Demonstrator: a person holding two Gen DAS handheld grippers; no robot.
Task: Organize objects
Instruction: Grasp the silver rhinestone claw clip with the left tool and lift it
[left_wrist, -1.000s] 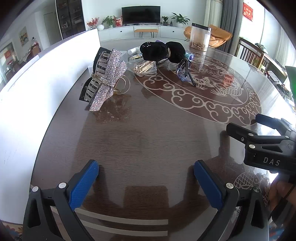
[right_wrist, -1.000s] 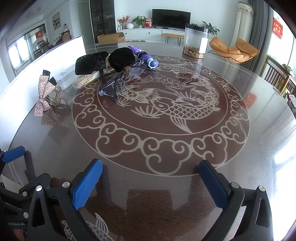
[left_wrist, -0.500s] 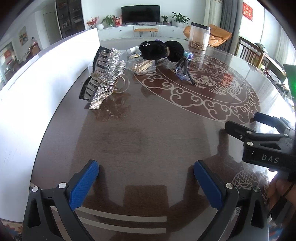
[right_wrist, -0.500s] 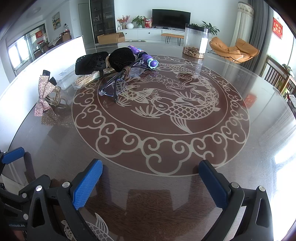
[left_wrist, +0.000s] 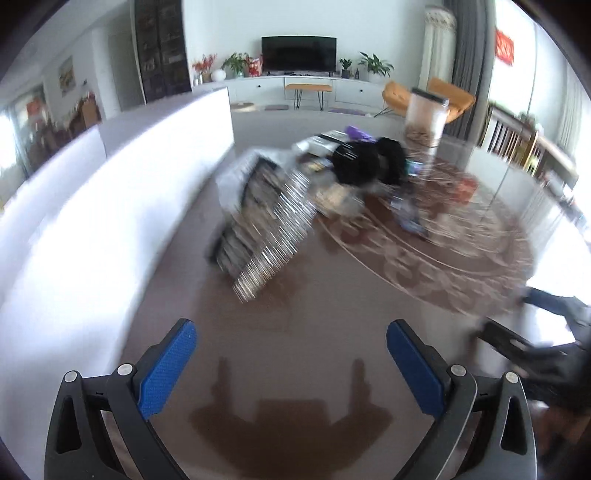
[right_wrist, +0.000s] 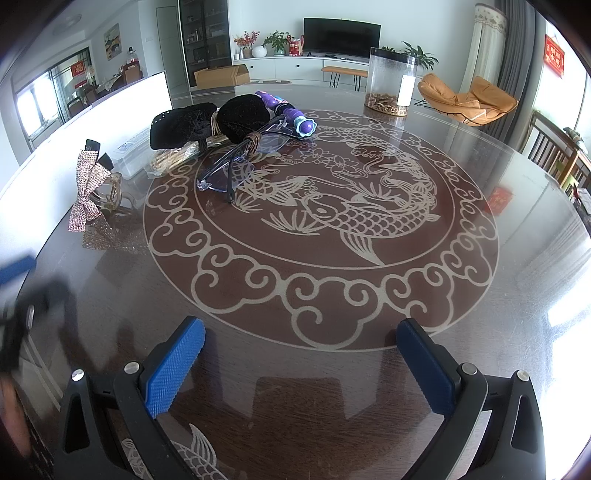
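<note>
Left hand-held gripper (left_wrist: 290, 365), spread and empty, has just swung blurrily toward the rhinestone bow hair clip (left_wrist: 273, 229) on the desk (right_wrist: 369, 295), likely first pick; right hand-held gripper (right_wrist: 301, 363) stays spread.

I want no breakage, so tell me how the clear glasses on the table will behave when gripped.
The glasses probably weigh little; their frame looks thin and clear. One temple lies under the black bow clip, so pulling may drag it. The glossy table suggests they would slide if nudged.
</note>
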